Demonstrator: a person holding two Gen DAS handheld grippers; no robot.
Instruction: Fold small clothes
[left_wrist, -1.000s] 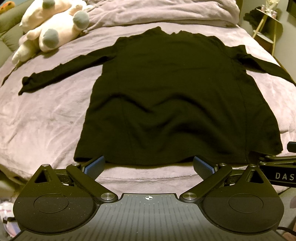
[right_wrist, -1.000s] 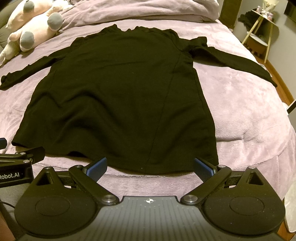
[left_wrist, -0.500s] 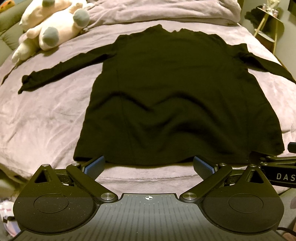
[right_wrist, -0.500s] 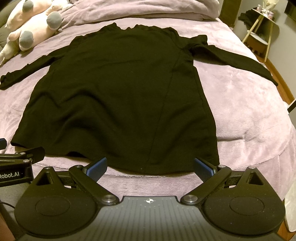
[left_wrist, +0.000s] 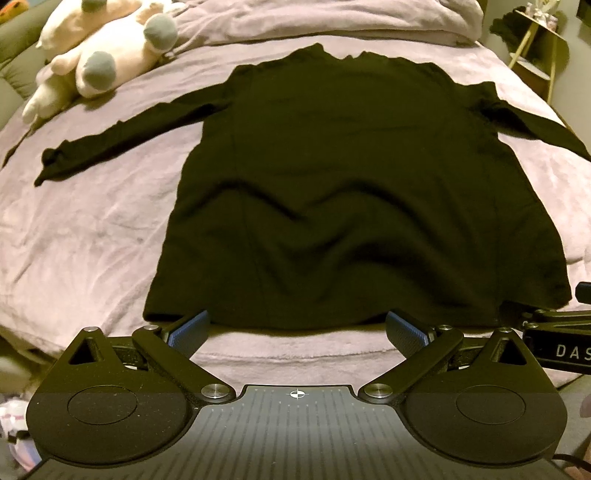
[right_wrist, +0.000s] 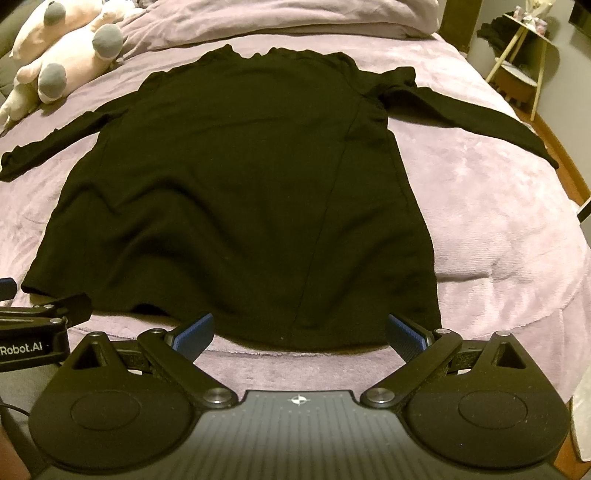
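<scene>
Lay flat and spread out across the middle of the bed (left_wrist: 85, 236): black long-sleeved top (left_wrist: 343, 184), collar toward the far edge, hem toward the near edge, both sleeves stretched out toward the side edges. Hovered just short of the hem, at the bed's near edge: left hand-held gripper (left_wrist: 297, 329) and right hand-held gripper (right_wrist: 300, 331), side by side, blue-padded fingers (right_wrist: 194, 331) spread wide, nothing between them. Rested at the far left corner: white stuffed toy (left_wrist: 107, 51). Bunched along the far edge: mauve bedding (right_wrist: 295, 18).
</scene>
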